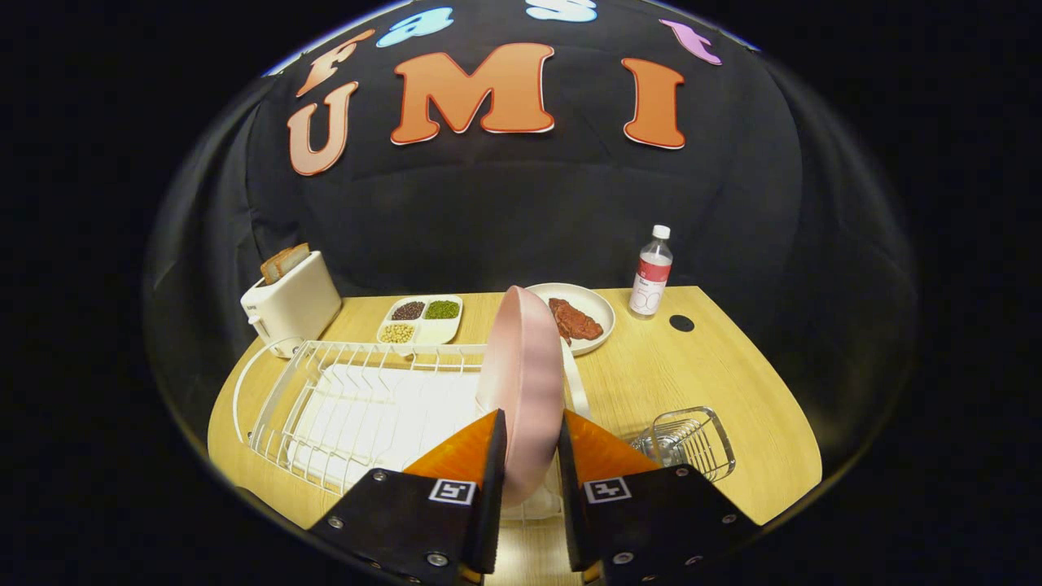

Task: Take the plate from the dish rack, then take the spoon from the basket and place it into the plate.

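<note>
A pink plate (pixel 525 370) stands on edge between my fingers, and my gripper (pixel 531 439) is shut on its near rim. The plate rises over the right end of the white wire dish rack (pixel 342 399), which lies on the wooden table (pixel 700 366). Just right of my right finger sits a small clear wire basket (pixel 688 442); I cannot make out the spoon inside it.
A white toaster (pixel 291 305) with bread stands at the back left. Behind the rack are a divided tray of beans (pixel 419 319), a white plate with red meat (pixel 580 319), and a plastic bottle (pixel 651 273). A dark hole (pixel 681 323) marks the table.
</note>
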